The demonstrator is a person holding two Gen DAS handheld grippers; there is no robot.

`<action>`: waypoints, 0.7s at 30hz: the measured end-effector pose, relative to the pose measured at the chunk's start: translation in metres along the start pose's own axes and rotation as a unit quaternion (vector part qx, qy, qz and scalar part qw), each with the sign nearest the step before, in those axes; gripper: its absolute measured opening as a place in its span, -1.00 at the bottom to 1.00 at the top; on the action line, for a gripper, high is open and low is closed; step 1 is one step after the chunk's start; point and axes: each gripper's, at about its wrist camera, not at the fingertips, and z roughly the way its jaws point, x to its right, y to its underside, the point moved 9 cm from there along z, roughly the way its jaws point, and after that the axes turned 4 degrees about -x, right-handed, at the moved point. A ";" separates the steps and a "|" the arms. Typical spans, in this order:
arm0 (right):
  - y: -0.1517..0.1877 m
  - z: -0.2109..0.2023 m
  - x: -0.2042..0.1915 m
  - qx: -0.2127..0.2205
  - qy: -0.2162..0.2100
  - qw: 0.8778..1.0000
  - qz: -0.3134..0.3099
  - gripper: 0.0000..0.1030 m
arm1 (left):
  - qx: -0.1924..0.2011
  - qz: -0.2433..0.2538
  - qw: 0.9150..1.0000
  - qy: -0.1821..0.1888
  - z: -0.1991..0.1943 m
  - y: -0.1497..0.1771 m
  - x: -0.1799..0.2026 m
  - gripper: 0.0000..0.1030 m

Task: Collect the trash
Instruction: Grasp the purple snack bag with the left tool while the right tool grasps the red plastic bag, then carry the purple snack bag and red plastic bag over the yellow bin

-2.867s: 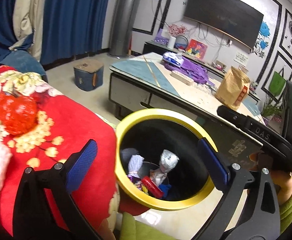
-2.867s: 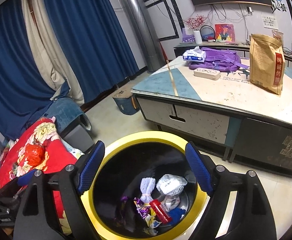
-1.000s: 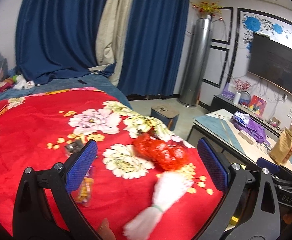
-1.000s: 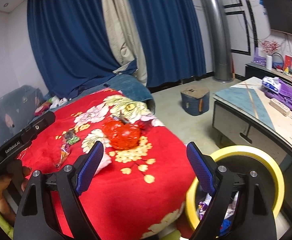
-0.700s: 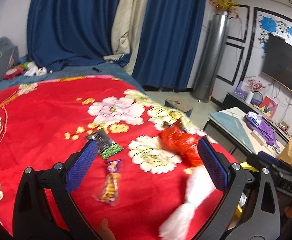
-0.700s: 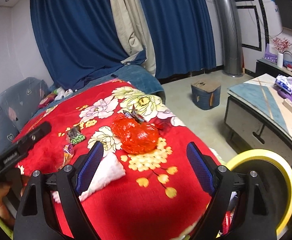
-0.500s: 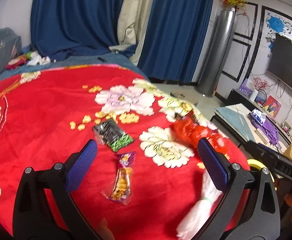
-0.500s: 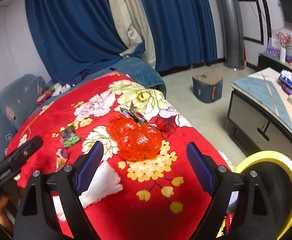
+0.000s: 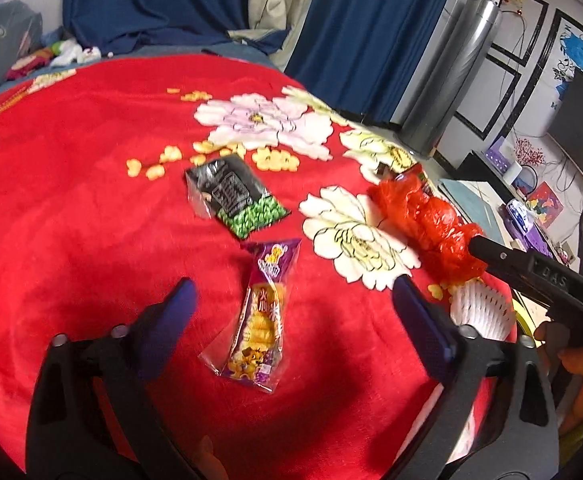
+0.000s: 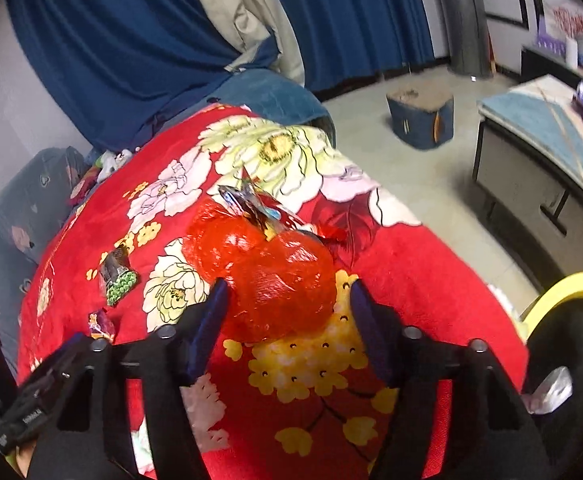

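Right wrist view has the right gripper [image 10: 285, 316] coming down around the crumpled red plastic bag [image 10: 263, 276] on the red flowered blanket [image 10: 411, 264]. Its jaws are closing, with the near part of the bag between the blue pads, but I can't see them actually squeezing it yet, so nothing's grabbed so far. A shiny foil wrapper [image 10: 253, 200] sits right at the far edge of the bag, touching it.

On the other side, the left gripper [image 9: 291, 304] is spread wide and starting to close over the purple and yellow snack packet [image 9: 261, 316], which lies flat between its fingers. The black and green packet [image 9: 233, 198] is a bit further up the blanket, and a white foam net [image 9: 479, 310] lies next to the red bag.

If I were doing it: that bag is puffy and slippery, so get the pads low and bite into the bulk, not the top skin. The flat packet needs the fingers right down on the blanket to pinch an edge. The yellow-rimmed bin [image 10: 563, 292] is just off the bed edge, so it's a short carry.
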 end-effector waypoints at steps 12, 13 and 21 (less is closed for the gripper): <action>0.002 -0.007 -0.006 -0.001 -0.029 1.000 -0.002 -0.74 | -0.034 0.000 0.999 0.006 0.013 0.012 0.002 -0.70; 0.001 -0.009 -0.006 0.001 -0.033 0.999 0.000 -0.75 | -0.033 0.000 0.999 0.010 0.012 0.012 0.002 -0.71; -0.009 -0.030 -0.019 0.027 -0.049 0.998 -0.009 -0.81 | -0.013 0.001 1.000 0.024 0.001 0.004 0.007 -0.74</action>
